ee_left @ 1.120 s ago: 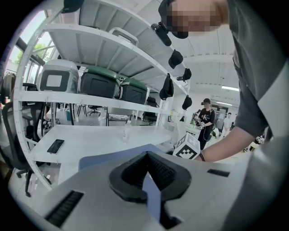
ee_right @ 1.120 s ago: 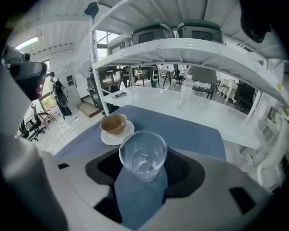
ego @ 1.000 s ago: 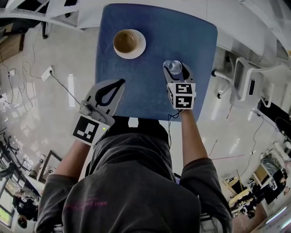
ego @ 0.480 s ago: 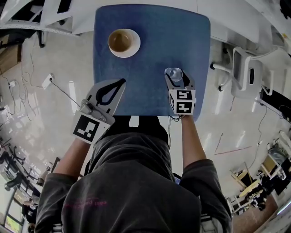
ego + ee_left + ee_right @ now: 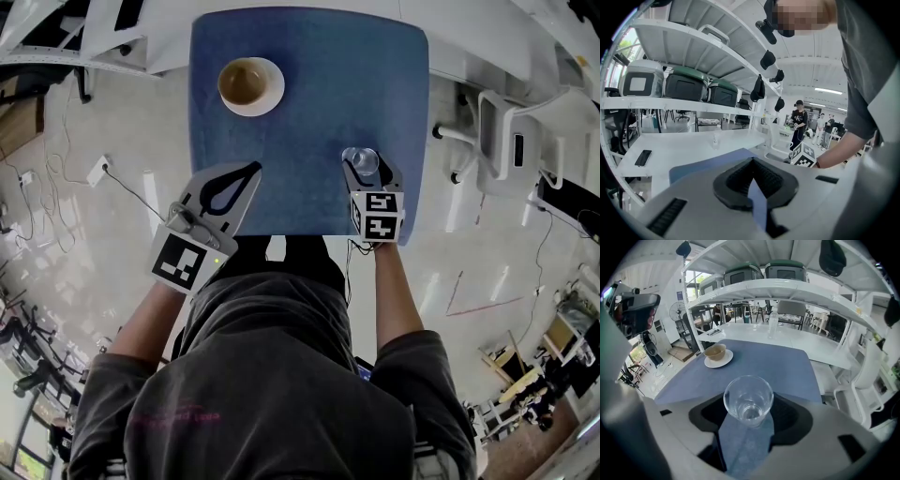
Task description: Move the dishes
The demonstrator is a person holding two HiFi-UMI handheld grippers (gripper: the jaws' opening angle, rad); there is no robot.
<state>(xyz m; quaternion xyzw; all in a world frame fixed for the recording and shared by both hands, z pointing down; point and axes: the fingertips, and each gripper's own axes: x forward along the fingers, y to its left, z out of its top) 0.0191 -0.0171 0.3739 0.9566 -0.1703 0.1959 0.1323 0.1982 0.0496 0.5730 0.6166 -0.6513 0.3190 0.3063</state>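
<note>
Right tool (image 5: 365, 165) clamped on an upright clear glass (image 5: 748, 401), left tool (image 5: 248, 172) closed and empty, both above blue bench (image 5: 309, 94).

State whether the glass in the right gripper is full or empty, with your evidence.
Empty: the glass is clear right down to its bottom, with the blue mat showing through it.

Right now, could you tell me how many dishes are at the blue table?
3: a tan round bowl on a white round saucer, far left; a clear drinking glass in the right gripper's jaws, near right. None looks hidden.
</note>
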